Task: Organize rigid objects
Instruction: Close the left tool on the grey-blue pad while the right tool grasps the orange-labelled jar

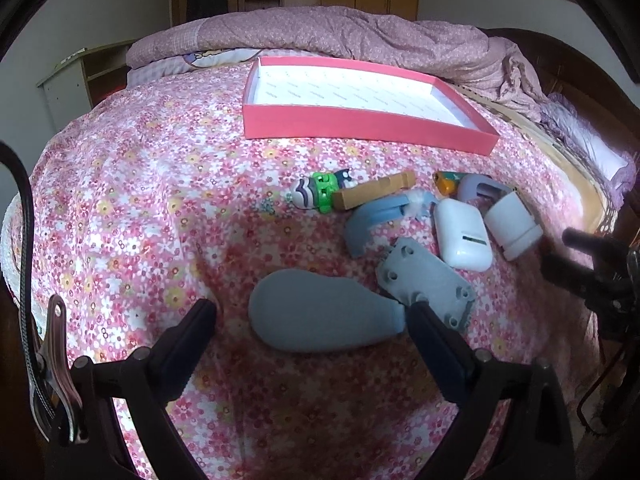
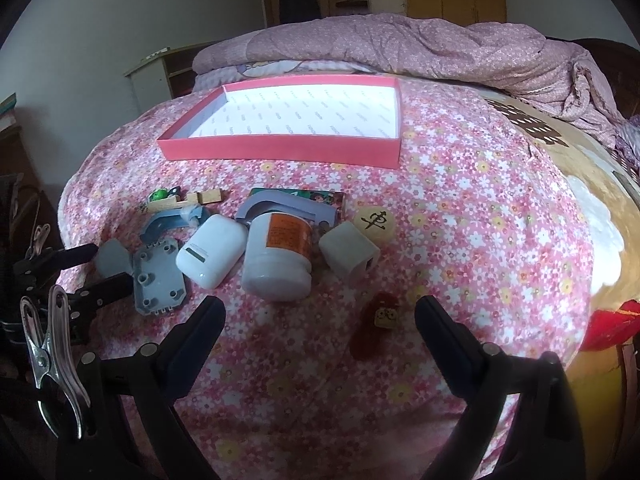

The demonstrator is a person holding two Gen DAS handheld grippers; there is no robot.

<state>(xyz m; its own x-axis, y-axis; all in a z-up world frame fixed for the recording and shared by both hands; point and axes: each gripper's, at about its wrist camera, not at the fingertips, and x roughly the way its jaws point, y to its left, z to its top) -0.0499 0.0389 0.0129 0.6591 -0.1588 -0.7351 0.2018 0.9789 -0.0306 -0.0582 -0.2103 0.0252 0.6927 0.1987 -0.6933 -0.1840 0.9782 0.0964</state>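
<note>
Several rigid pieces lay clustered on the flowered bed (image 1: 140, 200), short of the red tray (image 1: 360, 124). Left gripper (image 1: 312, 316) had its fingers spread around a smooth grey paddle-shaped part (image 1: 320, 314), not clearly touching it. Right gripper (image 2: 320, 316) stood spread above bare sheet, near a white jar (image 2: 280, 256) and a blurred brown figure (image 2: 378, 324). A grey plate (image 1: 428, 280) was partly hidden behind one left finger.
</note>
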